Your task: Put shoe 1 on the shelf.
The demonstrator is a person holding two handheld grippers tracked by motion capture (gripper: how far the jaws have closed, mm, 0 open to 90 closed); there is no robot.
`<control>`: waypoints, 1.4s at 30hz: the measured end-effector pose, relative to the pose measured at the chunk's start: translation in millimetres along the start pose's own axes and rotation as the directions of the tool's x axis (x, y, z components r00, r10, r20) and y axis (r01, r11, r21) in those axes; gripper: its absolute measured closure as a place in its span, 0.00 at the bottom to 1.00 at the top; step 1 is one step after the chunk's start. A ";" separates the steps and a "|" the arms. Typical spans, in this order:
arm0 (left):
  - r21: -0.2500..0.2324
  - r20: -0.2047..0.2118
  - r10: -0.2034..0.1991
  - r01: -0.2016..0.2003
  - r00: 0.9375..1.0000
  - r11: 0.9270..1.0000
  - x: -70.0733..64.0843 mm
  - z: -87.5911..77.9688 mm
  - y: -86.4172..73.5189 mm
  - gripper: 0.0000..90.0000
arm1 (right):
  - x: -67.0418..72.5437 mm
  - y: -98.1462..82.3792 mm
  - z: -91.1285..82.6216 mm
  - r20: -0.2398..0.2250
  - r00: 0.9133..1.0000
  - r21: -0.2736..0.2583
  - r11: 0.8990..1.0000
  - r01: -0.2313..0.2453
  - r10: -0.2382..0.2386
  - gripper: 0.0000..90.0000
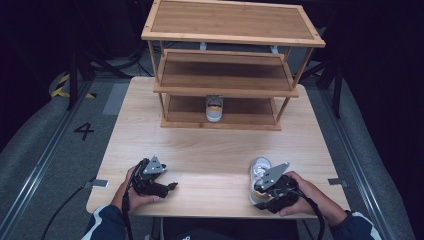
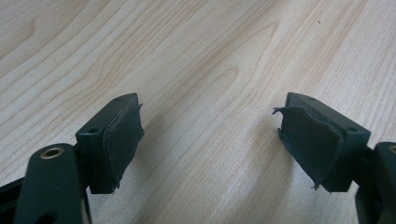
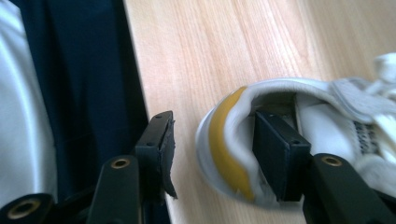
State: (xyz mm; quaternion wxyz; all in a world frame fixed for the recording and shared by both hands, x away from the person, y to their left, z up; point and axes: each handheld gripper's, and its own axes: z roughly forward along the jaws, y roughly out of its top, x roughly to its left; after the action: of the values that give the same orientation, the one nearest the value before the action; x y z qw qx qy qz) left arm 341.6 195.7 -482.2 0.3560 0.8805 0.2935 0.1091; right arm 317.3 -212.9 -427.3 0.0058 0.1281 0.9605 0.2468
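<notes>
A: While the left tool (image 2: 210, 140) rests low over the table (image 1: 210, 150) near its front edge, its jaws stand wide apart with bare wood between them.

B: And the right tool (image 3: 210, 154)?

A: Partly open. One jaw sits inside the heel opening of the white shoe (image 3: 289, 121); the other hangs outside, clear of the yellow heel patch. The heel wall is between them, but the outer pad is not pressing, so I would not call it a grip.

B: Where is that shoe?

A: At the front right of the table, just beside the near edge, toe pointing toward the shelf rack (image 1: 225, 75). In the right gripper view the table edge runs right next to the outer jaw, with the person's dark sleeve beyond it.

B: Any room to move?

A: A broad stretch of open wood lies between the two tools and the rack. A second shoe (image 1: 214, 109) stands on the rack's bottom shelf, with free shelf on both sides.
</notes>
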 end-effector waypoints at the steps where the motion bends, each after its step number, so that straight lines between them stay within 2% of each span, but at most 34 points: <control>1: 0.000 0.000 0.001 -0.001 1.000 1.000 0.1 0.0 0.0 0.24 | -1.6 1.6 2.7 0.002 1.000 0.007 1.000 -0.005 0.005 0.56; 4: 0.000 0.003 0.002 -0.002 1.000 1.000 0.5 0.0 -0.1 0.24 | -6.2 7.3 11.2 0.004 1.000 0.043 0.999 -0.019 0.019 0.59; 8: 0.000 0.005 0.003 -0.003 1.000 1.000 0.9 -0.1 0.0 0.24 | -8.8 8.5 13.1 -0.008 0.999 0.043 0.998 -0.041 0.041 0.61; 12: -0.001 0.005 0.003 -0.003 1.000 1.000 1.0 -0.1 0.0 0.24 | -10.6 5.1 12.8 -0.054 0.997 0.032 0.998 -0.055 0.057 0.71; 15: -0.001 0.006 0.003 -0.003 1.000 1.000 1.1 -0.1 -0.1 0.24 | -9.6 2.5 8.9 -0.049 0.998 0.040 0.999 -0.024 0.025 0.80; 19: -0.003 0.010 0.001 -0.001 1.000 1.000 1.5 0.3 -0.1 0.24 | -11.7 -1.5 6.2 -0.053 0.999 0.035 0.999 -0.007 0.009 0.80; 20: -0.003 0.009 0.003 -0.003 1.000 1.000 1.5 0.1 -0.1 0.24 | -11.9 -2.0 6.0 -0.051 0.999 0.042 0.999 0.018 -0.015 0.80; 23: -0.003 0.011 0.003 -0.003 1.000 1.000 1.6 0.2 -0.2 0.24 | -12.2 -3.1 5.0 -0.059 0.997 0.050 0.998 0.050 -0.047 0.80; 27: -0.003 0.011 0.003 -0.003 1.000 1.000 1.6 0.2 -0.2 0.24 | -14.2 -3.7 3.9 -0.072 0.996 0.042 0.997 0.060 -0.057 0.80; 30: -0.003 0.011 0.003 -0.003 1.000 1.000 1.6 0.2 -0.2 0.24 | -15.7 -3.2 2.9 -0.067 0.995 0.033 0.996 0.078 -0.076 0.80; 35: 0.000 0.005 0.005 -0.005 1.000 1.000 1.8 -0.7 -0.5 0.24 | -16.0 -2.8 3.0 -0.055 0.995 0.035 0.996 0.083 -0.081 0.80; 38: 0.001 0.004 0.002 -0.002 1.000 1.000 1.7 -0.9 -0.8 0.24 | -15.3 -2.0 1.3 -0.032 0.995 0.033 0.995 0.096 -0.095 0.80; 42: 0.001 0.004 0.000 0.000 1.000 1.000 1.7 -1.0 -0.8 0.24 | -15.6 -1.2 -2.1 -0.037 0.994 0.021 0.994 0.107 -0.106 0.80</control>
State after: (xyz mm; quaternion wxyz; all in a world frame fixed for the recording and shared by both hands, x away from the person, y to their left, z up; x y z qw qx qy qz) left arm 342.3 197.7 -482.0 0.3560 0.8809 0.2930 0.1072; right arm 332.0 -218.8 -426.8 0.0004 0.0725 0.9687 0.2373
